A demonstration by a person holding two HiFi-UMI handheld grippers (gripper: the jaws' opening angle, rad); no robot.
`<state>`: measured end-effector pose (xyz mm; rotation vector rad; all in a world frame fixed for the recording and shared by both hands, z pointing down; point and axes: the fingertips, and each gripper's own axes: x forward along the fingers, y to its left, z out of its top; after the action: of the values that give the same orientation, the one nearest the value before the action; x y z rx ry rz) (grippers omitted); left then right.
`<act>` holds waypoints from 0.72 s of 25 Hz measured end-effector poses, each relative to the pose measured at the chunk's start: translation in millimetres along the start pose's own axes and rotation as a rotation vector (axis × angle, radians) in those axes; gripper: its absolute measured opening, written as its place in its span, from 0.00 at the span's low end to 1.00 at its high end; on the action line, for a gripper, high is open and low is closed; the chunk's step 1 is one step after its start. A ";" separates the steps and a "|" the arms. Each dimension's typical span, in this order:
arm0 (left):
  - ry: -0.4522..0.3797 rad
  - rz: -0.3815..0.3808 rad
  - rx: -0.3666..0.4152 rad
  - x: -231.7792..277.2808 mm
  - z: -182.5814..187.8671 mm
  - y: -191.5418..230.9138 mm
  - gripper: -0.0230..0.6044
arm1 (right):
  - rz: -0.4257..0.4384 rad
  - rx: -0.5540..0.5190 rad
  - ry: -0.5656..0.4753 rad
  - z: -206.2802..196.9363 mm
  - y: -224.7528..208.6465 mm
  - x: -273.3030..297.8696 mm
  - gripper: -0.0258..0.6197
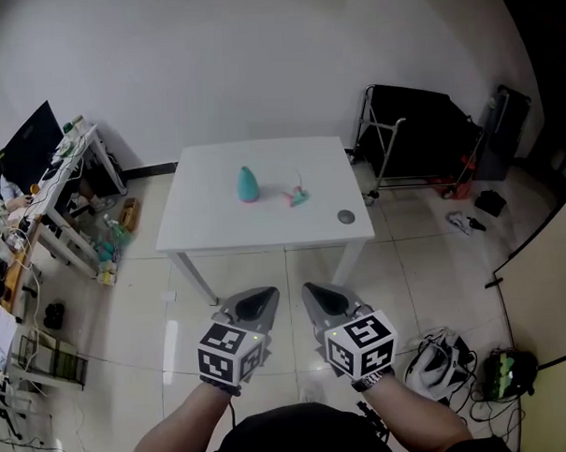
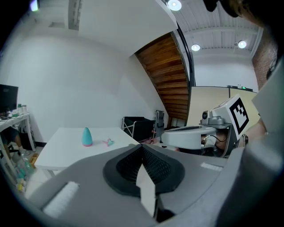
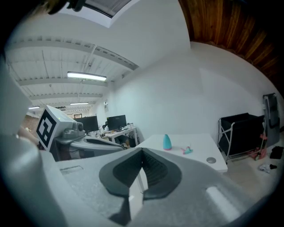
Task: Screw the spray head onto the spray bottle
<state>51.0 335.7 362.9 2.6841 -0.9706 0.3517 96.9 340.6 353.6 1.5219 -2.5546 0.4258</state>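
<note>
**White all round, and nothing in hand**

Head view: a white rectangular table (image 1: 264,226) stands on a glossy pale tiled floor (image 1: 434,261) before a plain white wall (image 1: 257,62). A teal cone-shaped plastic spray bottle (image 1: 248,184) stands upright on the table, left of its middle. A small pink-and-teal spray head (image 1: 297,196) lies just to its right, apart from it. A small grey round disc (image 1: 346,217) sits near the front right corner. Left of the table is a cluttered white desk (image 1: 68,188) with a dark monitor (image 1: 29,147). To the right stands a black fabric cart on a metal frame (image 1: 415,130). The grey left gripper (image 1: 255,302) and the grey right gripper (image 1: 326,301) are held side by side over the floor, well short of the table. Each carries a marker cube.

Left gripper view: the ribbed black pads meet edge to edge with nothing between them. The table lies far ahead at the left, with the spray bottle and spray head small on its top. The right gripper shows at the right. A brown slope of wooden planks (image 2: 171,75) rises to a white ceiling with round lights (image 2: 174,5).

Right gripper view: these pads also press together, holding nothing. Ahead, the spray bottle stands upright on the table, with the spray head beside it and the disc near the table's edge. Behind the table runs a row of office desks with monitors (image 3: 115,120) under strip lights (image 3: 86,76). The cart stands at the right.
</note>
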 end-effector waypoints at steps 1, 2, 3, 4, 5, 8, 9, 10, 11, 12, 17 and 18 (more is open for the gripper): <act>0.003 0.005 -0.002 5.9 1.1 0.0 0.06 | 0.005 0.000 0.002 0.7 -5.9 1.2 0.03; 0.005 0.010 -0.003 11.5 2.3 -0.1 0.06 | 0.010 -0.001 0.004 1.5 -11.2 2.2 0.03; 0.006 0.015 -0.004 16.5 3.6 -0.3 0.06 | 0.015 -0.003 0.006 2.3 -16.1 3.0 0.03; 0.007 0.020 -0.006 21.1 4.7 -0.4 0.06 | 0.020 -0.004 0.009 2.7 -20.6 3.7 0.03; 0.007 0.025 -0.007 25.2 5.7 -0.5 0.06 | 0.025 -0.006 0.012 2.8 -24.9 4.3 0.03; 0.004 0.041 -0.011 36.0 8.0 -0.9 0.06 | 0.039 -0.010 0.021 2.0 -36.9 5.9 0.03; 0.005 0.044 -0.012 38.7 8.3 -1.3 0.06 | 0.042 -0.010 0.024 1.7 -40.3 6.4 0.03; 0.008 0.047 -0.013 40.9 8.2 -1.7 0.06 | 0.044 -0.009 0.026 1.7 -43.0 6.9 0.03; 0.011 0.048 -0.014 42.6 8.2 -1.8 0.06 | 0.046 -0.007 0.027 2.1 -44.9 7.6 0.03; 0.014 0.050 -0.014 44.2 8.5 -1.2 0.06 | 0.048 -0.007 0.027 2.9 -46.2 8.6 0.03; 0.009 0.057 -0.018 51.1 8.6 6.2 0.06 | 0.052 -0.008 0.032 0.7 -52.0 16.9 0.03; 0.010 0.055 -0.020 52.3 7.5 7.9 0.06 | 0.050 -0.008 0.034 -0.3 -52.7 18.2 0.03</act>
<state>86.0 296.7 373.6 2.6392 -1.0415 0.3637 134.3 301.8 367.7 1.4378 -2.5699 0.4429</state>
